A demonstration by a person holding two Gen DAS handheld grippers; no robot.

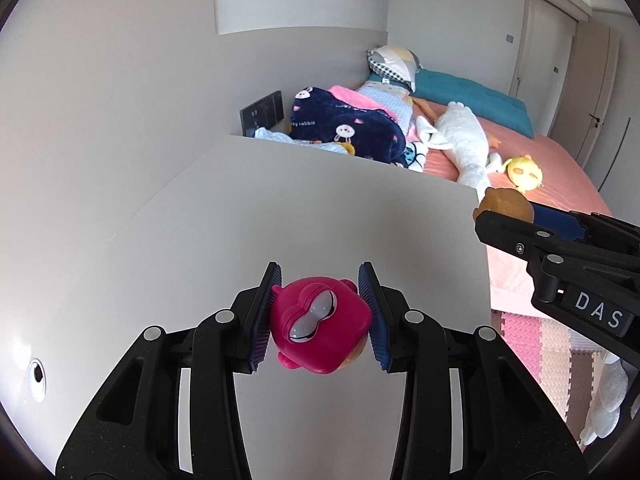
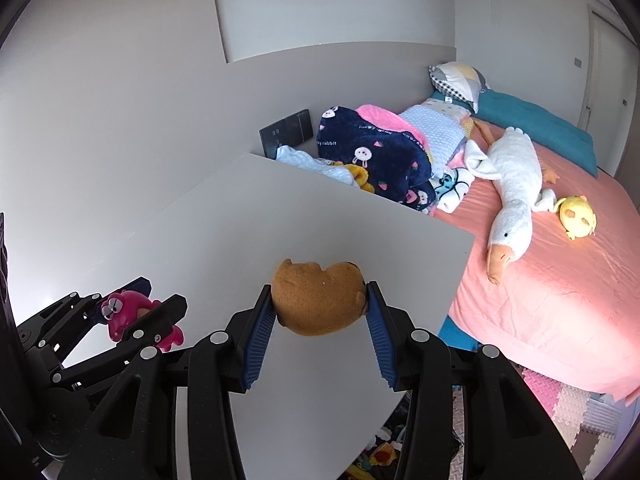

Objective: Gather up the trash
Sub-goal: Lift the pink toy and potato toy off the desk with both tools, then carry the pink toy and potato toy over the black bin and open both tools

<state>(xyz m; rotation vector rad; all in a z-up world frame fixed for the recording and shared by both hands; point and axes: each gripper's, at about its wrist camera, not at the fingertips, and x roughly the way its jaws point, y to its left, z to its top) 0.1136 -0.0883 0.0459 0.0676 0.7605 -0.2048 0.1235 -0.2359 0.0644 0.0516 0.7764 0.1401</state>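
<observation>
I have a pink toy (image 1: 318, 326) clamped in my left gripper (image 1: 319, 320), its two blue pads (image 1: 262, 320) pressed against its sides, and it hangs just above the grey table (image 1: 320, 208). From the right wrist camera I see the same pink toy (image 2: 120, 312) off to my left, held over the near left part of the table (image 2: 280, 220) by the left gripper (image 2: 136, 316). My right gripper (image 2: 320, 304) is closed on a brown plush toy (image 2: 318, 302), squeezed between its blue pads (image 2: 260, 332) above the table's near edge. In the left wrist view that brown plush toy (image 1: 504, 204) shows at the tip of the right gripper (image 1: 520, 220), just past the table's right edge. Beyond the table lies a bed with a pink sheet (image 2: 560, 280). On it I see a white goose plush (image 2: 512, 192), a yellow plush (image 2: 576, 212) just beside it, a navy rabbit blanket (image 2: 372, 152) and a teal cushion (image 2: 536, 124). Foam floor mats (image 1: 536, 344) show below the bed
</observation>
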